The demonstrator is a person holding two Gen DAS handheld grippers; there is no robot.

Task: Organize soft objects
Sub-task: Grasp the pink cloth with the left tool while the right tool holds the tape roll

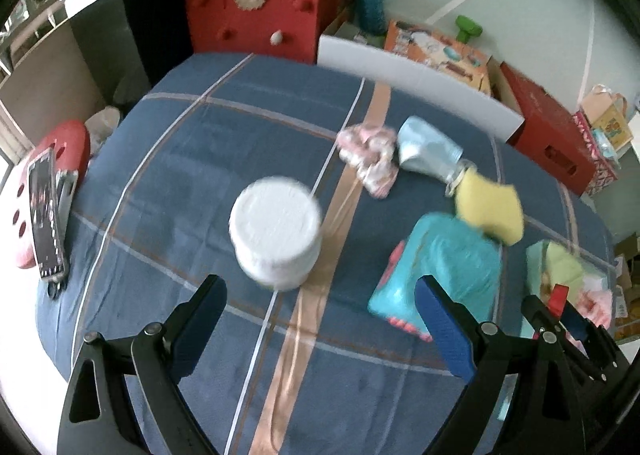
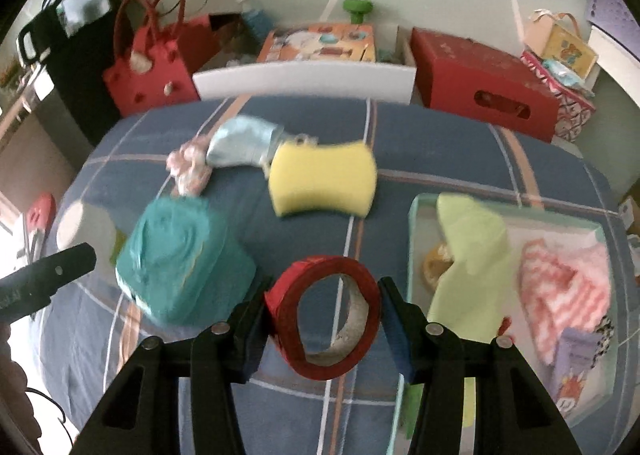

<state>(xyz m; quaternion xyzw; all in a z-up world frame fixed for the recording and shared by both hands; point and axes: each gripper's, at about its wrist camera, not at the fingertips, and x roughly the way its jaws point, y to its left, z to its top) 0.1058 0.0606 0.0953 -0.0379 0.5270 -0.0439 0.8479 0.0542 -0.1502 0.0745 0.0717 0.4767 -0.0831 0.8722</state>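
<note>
Left gripper (image 1: 320, 319): black arms, blue pads, jaws spread wide with nothing between them, angled steeply downward; right gripper (image 2: 324, 315): black arms, blue pads, jaws half-spread and pressed on a red tape roll (image 2: 324, 315), angled downward.

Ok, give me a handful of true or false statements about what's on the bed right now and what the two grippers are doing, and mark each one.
1. The right gripper grips a red tape roll. True.
2. The left gripper is closed on the white tub. False: its jaws stand open and empty, with the tub beyond them.
3. The yellow sponge lies inside the pale green tray. False: it lies on the plaid bedspread, outside the tray.
4. A pink striped cloth is in the tray. True.
5. The teal plush item lies on the bedspread, on the side away from the tray. True.
</note>
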